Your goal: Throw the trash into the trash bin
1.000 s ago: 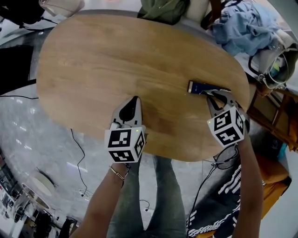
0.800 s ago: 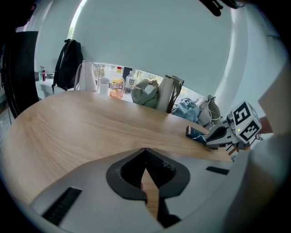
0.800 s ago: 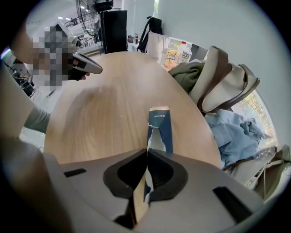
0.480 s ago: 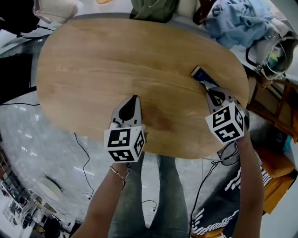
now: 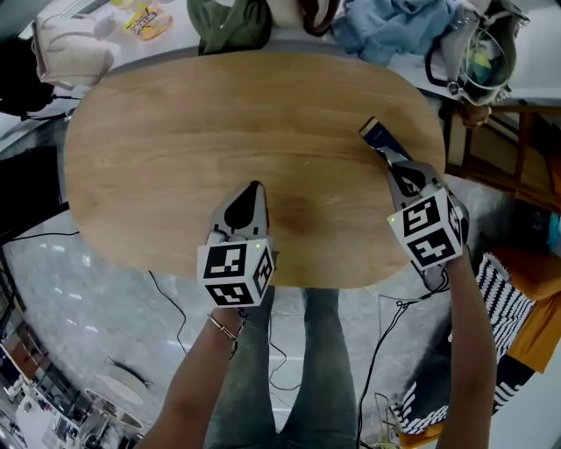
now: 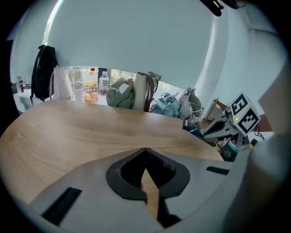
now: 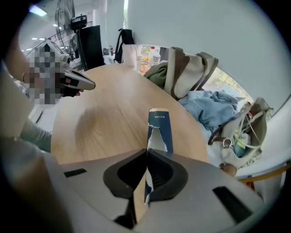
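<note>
A torn dark blue wrapper sticks out over the right end of the oval wooden table. My right gripper is shut on the wrapper's near end, and the wrapper stands tilted above the tabletop. My left gripper is shut with nothing in it, over the table's near edge at the middle. The left gripper view shows the right gripper and the wrapper at the far right. I see no trash bin in any view.
Along the table's far side lie a green bag, blue clothing and a white bag. An open handbag sits on a wooden chair at the right. Cables run over the shiny floor.
The right gripper closed on the wrapper, which lay flat on the table, and lifted it so that it now points up and away. Both hands shifted; the left gripper stayed shut.
</note>
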`<state>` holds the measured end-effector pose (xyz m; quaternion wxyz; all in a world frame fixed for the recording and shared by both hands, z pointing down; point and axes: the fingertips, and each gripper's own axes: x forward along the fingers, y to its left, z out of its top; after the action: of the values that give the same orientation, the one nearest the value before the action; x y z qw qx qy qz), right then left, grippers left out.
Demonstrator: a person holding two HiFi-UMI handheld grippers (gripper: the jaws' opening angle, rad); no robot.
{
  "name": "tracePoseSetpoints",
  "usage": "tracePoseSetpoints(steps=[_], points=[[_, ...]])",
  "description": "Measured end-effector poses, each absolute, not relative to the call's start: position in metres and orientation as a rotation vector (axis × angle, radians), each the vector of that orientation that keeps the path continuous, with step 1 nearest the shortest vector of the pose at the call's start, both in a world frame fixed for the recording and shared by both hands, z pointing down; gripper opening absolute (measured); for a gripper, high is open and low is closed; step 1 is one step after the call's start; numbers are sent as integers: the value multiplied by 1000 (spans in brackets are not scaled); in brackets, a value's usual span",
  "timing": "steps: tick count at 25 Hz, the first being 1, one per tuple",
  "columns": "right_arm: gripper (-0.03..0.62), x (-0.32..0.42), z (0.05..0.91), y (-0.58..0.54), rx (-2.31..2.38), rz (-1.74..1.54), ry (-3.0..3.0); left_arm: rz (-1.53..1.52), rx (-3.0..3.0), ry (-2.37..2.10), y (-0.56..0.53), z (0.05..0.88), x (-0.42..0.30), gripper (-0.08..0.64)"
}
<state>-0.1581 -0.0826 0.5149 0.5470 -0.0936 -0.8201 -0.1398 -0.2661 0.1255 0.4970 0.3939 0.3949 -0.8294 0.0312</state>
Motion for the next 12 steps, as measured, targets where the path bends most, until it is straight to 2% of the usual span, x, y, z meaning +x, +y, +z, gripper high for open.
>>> tracePoseSetpoints(steps=[12], points=[[11,1,504,-136,89,-121,-1974,222,1309,-1956,29,486,-160,9]])
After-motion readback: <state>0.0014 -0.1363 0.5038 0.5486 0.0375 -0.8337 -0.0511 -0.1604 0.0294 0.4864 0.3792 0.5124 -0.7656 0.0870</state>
